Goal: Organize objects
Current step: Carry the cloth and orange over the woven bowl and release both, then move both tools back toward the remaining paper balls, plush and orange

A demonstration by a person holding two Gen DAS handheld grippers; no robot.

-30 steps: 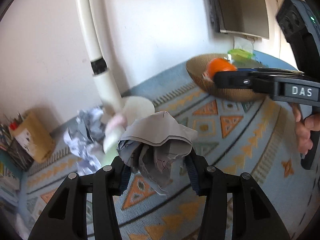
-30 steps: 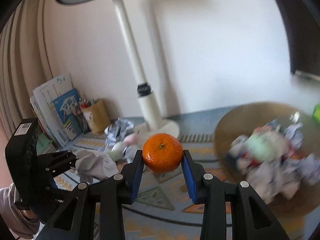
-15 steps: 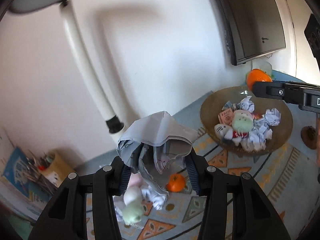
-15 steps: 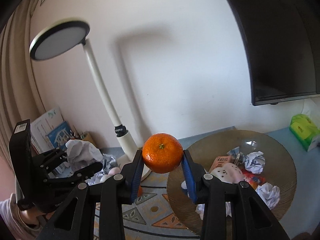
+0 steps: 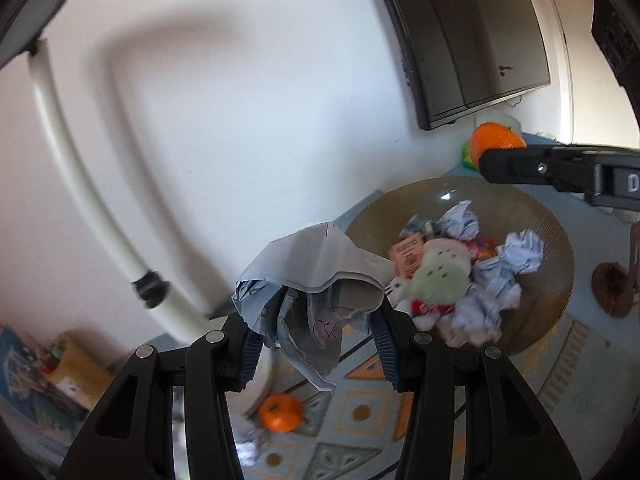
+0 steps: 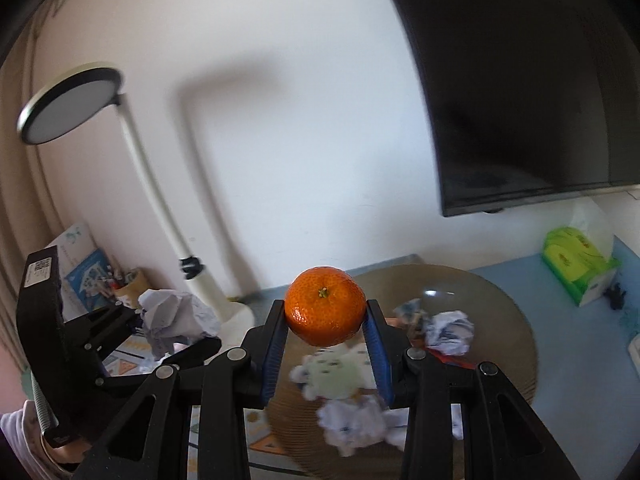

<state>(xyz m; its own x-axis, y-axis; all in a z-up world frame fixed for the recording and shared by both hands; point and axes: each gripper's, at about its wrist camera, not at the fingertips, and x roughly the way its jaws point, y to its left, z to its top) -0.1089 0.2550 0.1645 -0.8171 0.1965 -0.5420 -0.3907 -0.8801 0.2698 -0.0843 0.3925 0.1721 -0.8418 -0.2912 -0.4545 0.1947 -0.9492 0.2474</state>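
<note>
Behind the tangerine (image 6: 325, 305) pinched by the right hand-held gripper (image 6: 325, 334), bowl (image 6: 508, 320) contents seem blurred.

Patterned blue mat (image 5: 568, 364) lower frame; on it: bowl (image 5: 560, 240) right, loose orange (image 5: 280, 412) bottom centre, lamp base (image 6: 236, 314) w/ pen cup (image 6: 132, 286) left.

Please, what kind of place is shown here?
Probably a room at home: a desk lamp stands by the wall, a dark screen hangs there, and a bowl sits on a patterned cloth.
</note>
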